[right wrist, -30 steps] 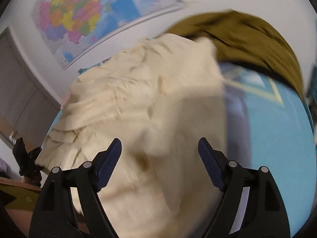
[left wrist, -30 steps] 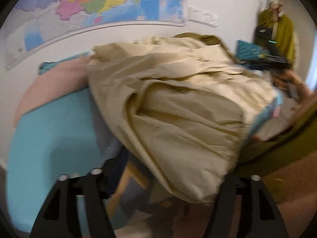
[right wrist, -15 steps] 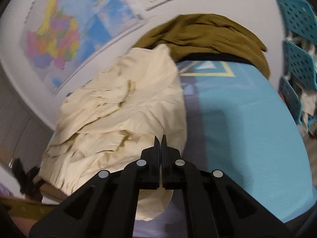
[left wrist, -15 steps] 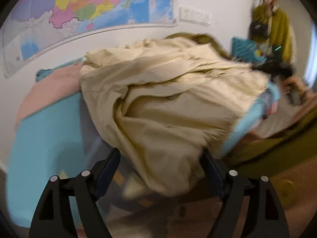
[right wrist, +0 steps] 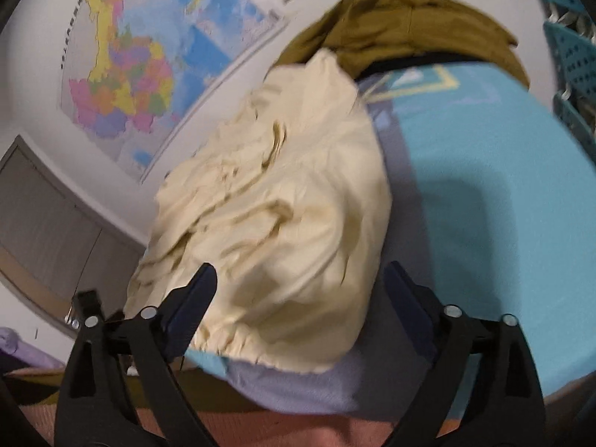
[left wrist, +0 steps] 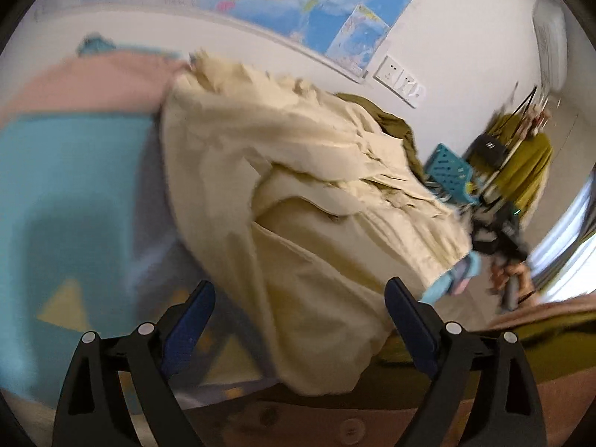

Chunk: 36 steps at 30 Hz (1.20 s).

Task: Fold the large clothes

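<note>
My left tongs (left wrist: 298, 320) and right tongs (right wrist: 298, 298) had just been opening and stood wide, gripping nothing. The cream garment (right wrist: 283, 201) lay crumpled on the blue-covered table (right wrist: 484, 193), one edge overhanging between my left tongs.

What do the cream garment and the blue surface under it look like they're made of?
The cream garment looks like a thin woven fabric, perhaps cotton, matte: it holds sharp creases and small crumpled wrinkles. The blue surface looks like a soft, matte cloth cover with a printed yellow pattern, lying smooth; blur leaves its weave unclear.
</note>
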Available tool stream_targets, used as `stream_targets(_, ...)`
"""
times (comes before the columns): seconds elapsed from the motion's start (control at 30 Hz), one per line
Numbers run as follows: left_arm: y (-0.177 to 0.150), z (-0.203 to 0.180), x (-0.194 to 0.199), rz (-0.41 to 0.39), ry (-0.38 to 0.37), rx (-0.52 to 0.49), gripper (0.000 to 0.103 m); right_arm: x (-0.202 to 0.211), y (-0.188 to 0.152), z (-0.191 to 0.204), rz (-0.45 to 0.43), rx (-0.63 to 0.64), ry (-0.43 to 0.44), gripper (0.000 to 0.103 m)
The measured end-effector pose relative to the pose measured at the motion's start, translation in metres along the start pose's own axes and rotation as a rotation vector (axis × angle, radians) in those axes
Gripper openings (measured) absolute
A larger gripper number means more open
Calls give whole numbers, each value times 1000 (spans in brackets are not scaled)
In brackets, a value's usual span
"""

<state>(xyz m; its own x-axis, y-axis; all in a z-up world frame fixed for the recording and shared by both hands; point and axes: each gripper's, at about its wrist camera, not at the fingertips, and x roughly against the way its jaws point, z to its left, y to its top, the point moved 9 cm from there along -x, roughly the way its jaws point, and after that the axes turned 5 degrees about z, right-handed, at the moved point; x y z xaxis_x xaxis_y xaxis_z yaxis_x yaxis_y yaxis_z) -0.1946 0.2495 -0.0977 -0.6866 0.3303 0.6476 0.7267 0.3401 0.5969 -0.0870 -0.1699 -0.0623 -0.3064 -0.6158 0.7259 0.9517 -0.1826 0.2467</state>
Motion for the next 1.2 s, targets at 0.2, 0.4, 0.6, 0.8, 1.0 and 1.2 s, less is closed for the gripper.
stream_targets(0.2,-2,-23,-27,60,-71,-5,93,-24,-12,24,64,74,55,85)
stream_targets(0.4,7,-15,-35,88,15,95,29,-35,-19,46,103,29,227,21)
stream_targets(0.6,30,-23,16,-29,14,75,22,14,-20,108,3,179,356,17)
stream_targets(0.8,7,4,-2,101,60,116,39,-19,-46,87,149,124,316,35)
stream_targets(1.0,-3,1,-12,97,-15,134,59,-31,-56,82,175,85,318,47)
stream_targets(1.2,16,-5,4,18,-15,154,20,-9,-40,104,69,115,372,17)
